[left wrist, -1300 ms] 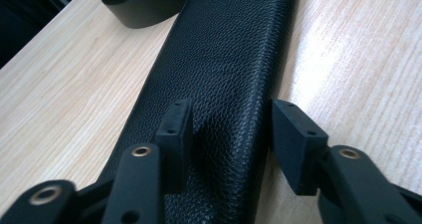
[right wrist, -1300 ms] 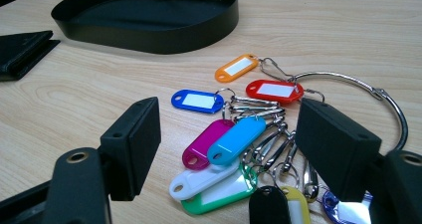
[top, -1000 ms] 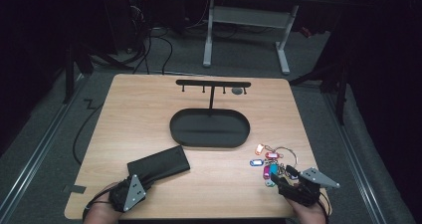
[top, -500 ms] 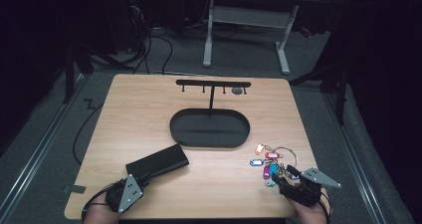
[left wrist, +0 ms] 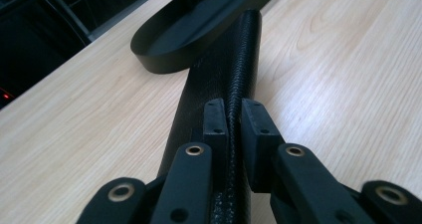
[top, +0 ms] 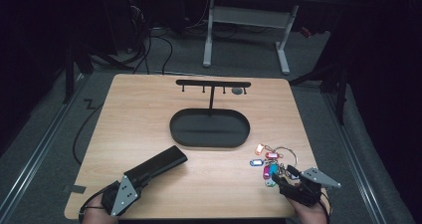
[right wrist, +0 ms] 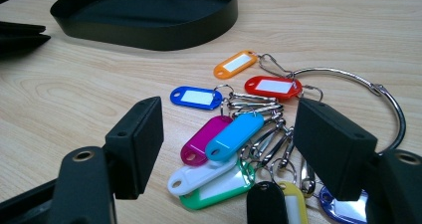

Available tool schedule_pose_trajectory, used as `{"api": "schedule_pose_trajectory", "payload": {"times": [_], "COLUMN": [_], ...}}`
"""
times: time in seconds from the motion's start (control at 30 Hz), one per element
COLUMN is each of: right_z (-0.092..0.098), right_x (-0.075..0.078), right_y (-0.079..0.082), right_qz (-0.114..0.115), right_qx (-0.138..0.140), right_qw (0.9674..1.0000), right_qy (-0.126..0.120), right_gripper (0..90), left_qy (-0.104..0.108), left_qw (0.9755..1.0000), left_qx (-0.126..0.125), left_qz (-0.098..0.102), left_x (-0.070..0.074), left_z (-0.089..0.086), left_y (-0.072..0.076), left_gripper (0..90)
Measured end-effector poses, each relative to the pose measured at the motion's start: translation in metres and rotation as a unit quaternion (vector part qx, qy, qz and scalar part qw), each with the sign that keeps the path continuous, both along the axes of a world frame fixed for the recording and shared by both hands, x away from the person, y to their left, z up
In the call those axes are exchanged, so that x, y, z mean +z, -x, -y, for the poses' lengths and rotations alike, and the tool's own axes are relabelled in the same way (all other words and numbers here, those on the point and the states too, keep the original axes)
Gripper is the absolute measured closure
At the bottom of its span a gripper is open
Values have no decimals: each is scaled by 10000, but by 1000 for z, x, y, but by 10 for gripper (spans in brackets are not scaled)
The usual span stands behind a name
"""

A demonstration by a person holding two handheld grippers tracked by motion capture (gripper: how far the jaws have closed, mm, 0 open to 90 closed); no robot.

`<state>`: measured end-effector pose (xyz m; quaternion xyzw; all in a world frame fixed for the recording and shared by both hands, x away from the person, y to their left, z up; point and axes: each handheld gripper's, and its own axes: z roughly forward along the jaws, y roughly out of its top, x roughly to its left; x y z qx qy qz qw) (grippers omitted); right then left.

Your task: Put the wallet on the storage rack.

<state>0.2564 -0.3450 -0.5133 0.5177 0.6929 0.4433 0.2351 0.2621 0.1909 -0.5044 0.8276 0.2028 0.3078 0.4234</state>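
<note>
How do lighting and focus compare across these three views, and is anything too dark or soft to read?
High view: the table is evenly lit, while the room beyond falls into near black. Left gripper view: the black case keeps its texture; the left tool closest to the lens blurs. Right gripper view: the key tags are sharp and bright, the ring shows glare, and the right tool is soft.

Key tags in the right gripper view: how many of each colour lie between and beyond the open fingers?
Orange key tag: 1
Red key tag: 1
Blue key tag: 1
Magenta key tag: 1
Light blue key tag: 1
White key tag: 1
Green key tag: 1
Black key tag: 1
Yellow key tag: 1
Total: 9, plus one partly hidden bluish tag at the right finger.
</note>
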Motion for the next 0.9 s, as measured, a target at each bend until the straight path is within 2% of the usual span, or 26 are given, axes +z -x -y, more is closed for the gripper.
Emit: {"api": "schedule_pose_trajectory", "payload": {"times": [0.1,0.3,0.37,0.53,0.63,0.7,0.83,0.87,0.9], "right_z": [0,0,0,0,0,0,0,0,0], "right_x": [0,0,0,-1,-1,-1,0,0,0], "right_y": [0,0,0,-1,-1,-1,0,0,0], "right_qz": [3,-4,-32,-36,-38,-49,-33,-32,-36], "right_qx": [0,0,-8,-14,-10,-15,-18,-21,-25], "right_qw": [10000,10000,10000,10000,10000,10000,10000,10000,10000], "right_qy": [-3,-1,-2,2,4,0,10,9,-1], "right_gripper": [283,284,284,286,286,286,289,289,289], "left_qy": [230,430,592,697,898,1077,1352,1352,1428], "left_qw": [9997,9987,9977,9969,9950,9929,9888,9888,9875], "left_qx": [35,67,76,36,-20,-13,96,96,127], "left_qz": [-111,-271,-334,-376,-434,-498,-618,-618,-648], "left_x": [4,7,10,15,20,21,18,18,18], "left_z": [-2,-3,-3,-1,-1,-4,-12,-12,-15], "left_y": [0,0,0,4,6,5,0,0,-1], "left_gripper": [827,832,833,838,839,840,839,838,838]}}
